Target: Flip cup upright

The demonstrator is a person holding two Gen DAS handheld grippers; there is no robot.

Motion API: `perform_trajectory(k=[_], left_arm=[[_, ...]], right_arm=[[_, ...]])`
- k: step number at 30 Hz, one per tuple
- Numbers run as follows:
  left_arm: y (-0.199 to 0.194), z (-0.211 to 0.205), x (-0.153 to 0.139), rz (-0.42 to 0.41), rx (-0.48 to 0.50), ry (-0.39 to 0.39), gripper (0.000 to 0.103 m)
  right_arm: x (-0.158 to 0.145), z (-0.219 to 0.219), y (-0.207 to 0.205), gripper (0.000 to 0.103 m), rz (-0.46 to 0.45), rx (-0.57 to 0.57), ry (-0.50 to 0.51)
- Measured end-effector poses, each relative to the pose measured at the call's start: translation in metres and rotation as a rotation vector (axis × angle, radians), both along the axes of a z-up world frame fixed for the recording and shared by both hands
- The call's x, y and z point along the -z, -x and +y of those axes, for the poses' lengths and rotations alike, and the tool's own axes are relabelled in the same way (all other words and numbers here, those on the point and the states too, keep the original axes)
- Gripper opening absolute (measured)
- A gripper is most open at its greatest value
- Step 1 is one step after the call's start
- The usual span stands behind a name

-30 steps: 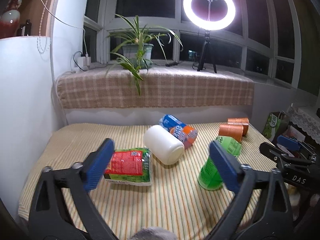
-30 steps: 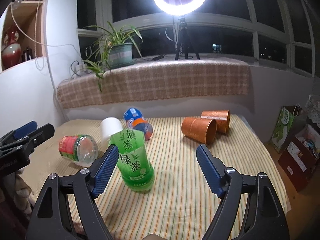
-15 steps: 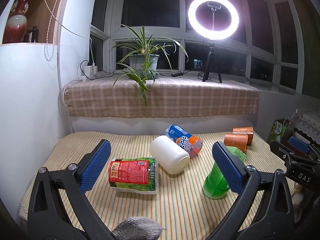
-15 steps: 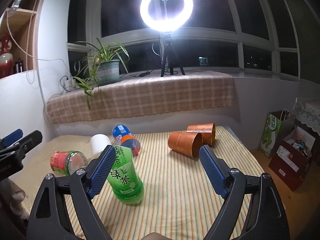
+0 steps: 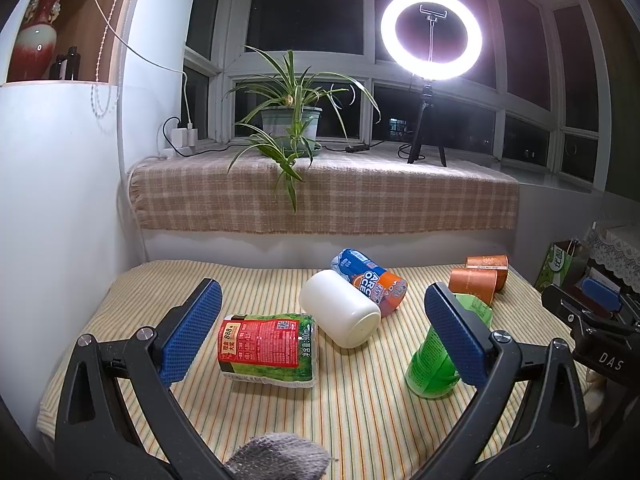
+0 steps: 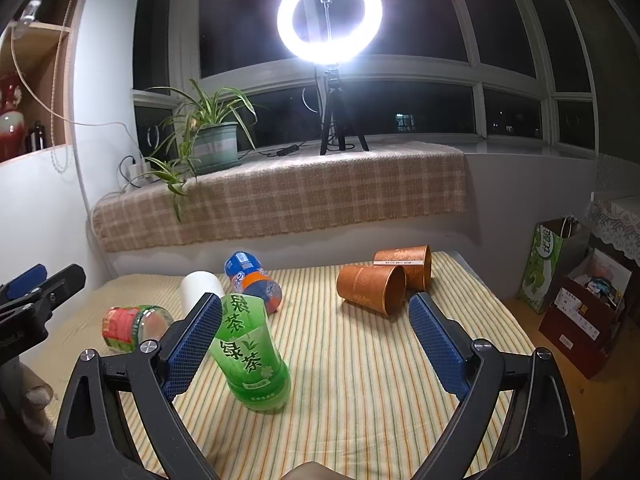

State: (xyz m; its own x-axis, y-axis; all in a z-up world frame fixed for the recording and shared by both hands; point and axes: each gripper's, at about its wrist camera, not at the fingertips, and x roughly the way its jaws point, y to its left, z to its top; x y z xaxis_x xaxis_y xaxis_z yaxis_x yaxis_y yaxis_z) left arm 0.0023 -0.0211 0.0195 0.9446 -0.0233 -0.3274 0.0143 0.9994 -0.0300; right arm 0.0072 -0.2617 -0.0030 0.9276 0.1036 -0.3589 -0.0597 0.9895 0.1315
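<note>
Both tongs gape empty: left gripper (image 5: pixel 322 328), right gripper (image 6: pixel 316 340). The nearer copper cup (image 6: pixel 371 289) lies sideways at one o'clock; we should grasp its wall squarely, then pivot it upright.

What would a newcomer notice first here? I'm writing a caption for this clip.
The glaring ring light on the windowsill, beside a potted spider plant. Below, containers litter the striped table: a green tea bottle standing bottom-up near the front, and two orange cups lying on their sides farther back.
</note>
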Motion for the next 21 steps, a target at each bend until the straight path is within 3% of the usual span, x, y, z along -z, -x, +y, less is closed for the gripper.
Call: perform_trajectory(k=[7, 10, 21], left_arm=[[-0.0003, 0.0002, 0.0002, 0.0, 0.0, 0.001, 0.103], [-0.0003, 0.0002, 0.0004, 0.001, 0.001, 0.0, 0.103], [-0.0001, -0.0005, 0.0007, 0.001, -0.001, 0.002, 0.103]], right_arm=[[0.0021, -0.0004, -0.0017, 0.095, 0.013, 0.001, -0.006], [0.0022, -0.001, -0.0017, 0.102, 0.009, 0.002, -0.012], [0.0026, -0.0025, -0.0029, 0.102, 0.016, 0.006, -0.013]])
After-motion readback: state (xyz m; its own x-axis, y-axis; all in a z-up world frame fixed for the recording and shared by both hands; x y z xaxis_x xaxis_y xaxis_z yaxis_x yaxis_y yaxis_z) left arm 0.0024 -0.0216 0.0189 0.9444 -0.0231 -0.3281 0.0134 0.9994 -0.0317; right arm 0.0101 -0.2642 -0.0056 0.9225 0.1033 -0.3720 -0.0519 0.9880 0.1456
